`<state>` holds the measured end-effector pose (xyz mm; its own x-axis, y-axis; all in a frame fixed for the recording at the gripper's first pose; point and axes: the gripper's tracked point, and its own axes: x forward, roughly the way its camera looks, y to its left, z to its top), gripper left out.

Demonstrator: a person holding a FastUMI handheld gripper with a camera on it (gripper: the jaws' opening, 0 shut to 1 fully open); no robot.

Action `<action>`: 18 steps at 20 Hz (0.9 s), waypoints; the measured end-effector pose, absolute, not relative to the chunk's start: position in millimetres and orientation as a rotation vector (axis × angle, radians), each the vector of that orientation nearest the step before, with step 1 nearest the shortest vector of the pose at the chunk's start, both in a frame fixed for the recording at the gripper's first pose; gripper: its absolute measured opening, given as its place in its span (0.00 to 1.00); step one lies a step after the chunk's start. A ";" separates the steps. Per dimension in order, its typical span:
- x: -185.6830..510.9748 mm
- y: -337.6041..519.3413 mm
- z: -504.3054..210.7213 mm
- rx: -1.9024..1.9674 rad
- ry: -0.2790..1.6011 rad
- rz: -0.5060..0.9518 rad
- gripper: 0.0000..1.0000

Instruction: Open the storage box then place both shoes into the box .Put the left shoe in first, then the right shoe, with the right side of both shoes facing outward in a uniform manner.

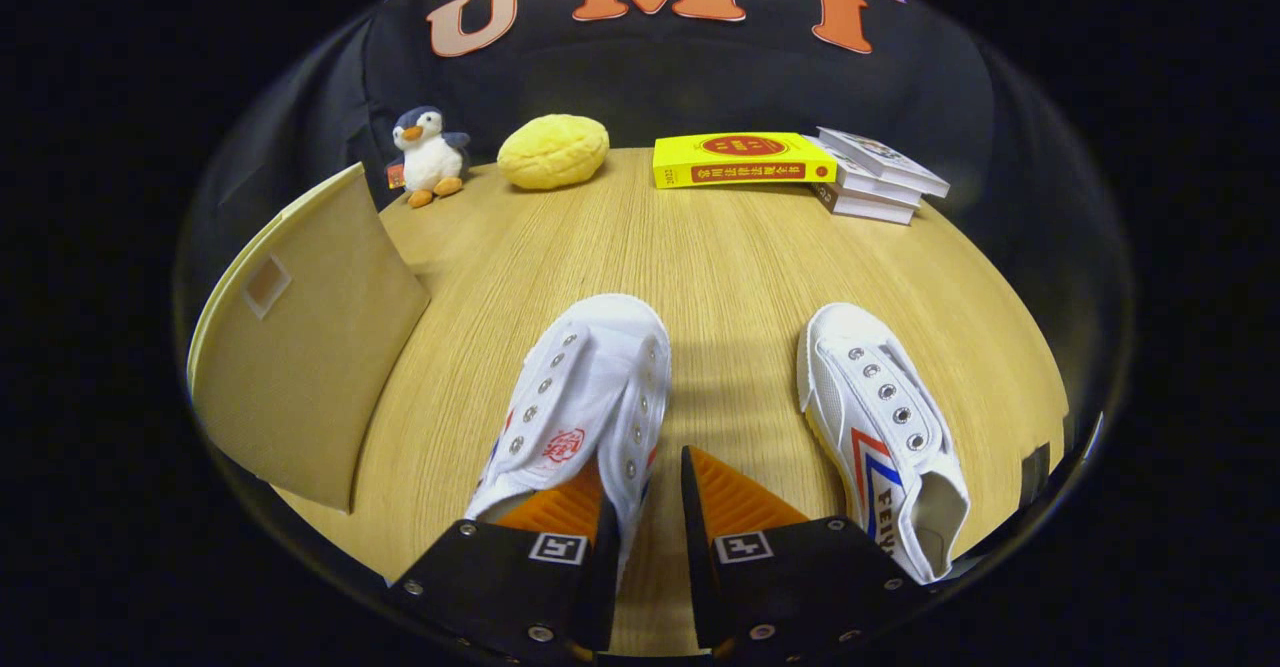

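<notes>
The claw (645, 507) sits low over the tabletop (720, 257) with its two fingers straddling the near wall of one white shoe (585, 397): one finger appears to reach inside the shoe's opening, the other stands outside it. A narrow gap separates them, and the canvas edge runs through that gap. I cannot tell whether both fingers are actually pressing on the fabric or merely bracketing it.

This shoe's long axis runs straight away from the claw, heel end at the fingers and toe pointing beyond them. The second shoe (885, 427) lies apart, off to the right of the right finger, and points roughly the same way, tilted a little, with its striped side showing. Which is the left shoe and which the right I would not swear to from here.

The storage box (300, 347) stands to the left of the claw and somewhat ahead, well apart from both shoes. What shows is a flat tan panel with a pale rim; whether that is a lid or a side, and whether the box is open, is hard to make out. The coming move likely turns on carrying the shoe leftward to it.

The heel of the shoe at the claw is hidden behind the fingers.
</notes>
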<state>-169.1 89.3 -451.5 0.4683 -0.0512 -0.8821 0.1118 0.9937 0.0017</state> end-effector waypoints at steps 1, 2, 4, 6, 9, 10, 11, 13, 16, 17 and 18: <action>-165.6 88.4 -455.2 0.059 1.058 -0.117 0.30; -165.4 87.5 -459.5 0.053 1.057 -0.130 0.25; -163.4 92.9 -463.2 0.069 1.063 -0.138 0.20; -163.8 92.8 -465.4 0.079 1.070 -0.148 0.16; -164.2 93.1 -466.4 0.135 1.116 -0.163 0.08; -164.2 91.1 -467.4 0.158 1.144 -0.171 0.05; -164.2 89.2 -467.7 0.173 1.162 -0.177 0.04; -158.2 88.3 -464.1 0.189 1.163 -0.175 0.04; -153.1 93.7 -456.1 0.228 1.149 -0.165 0.02; -153.4 94.2 -454.2 0.243 1.151 -0.160 0.02; -152.8 95.9 -451.0 0.260 1.150 -0.160 0.01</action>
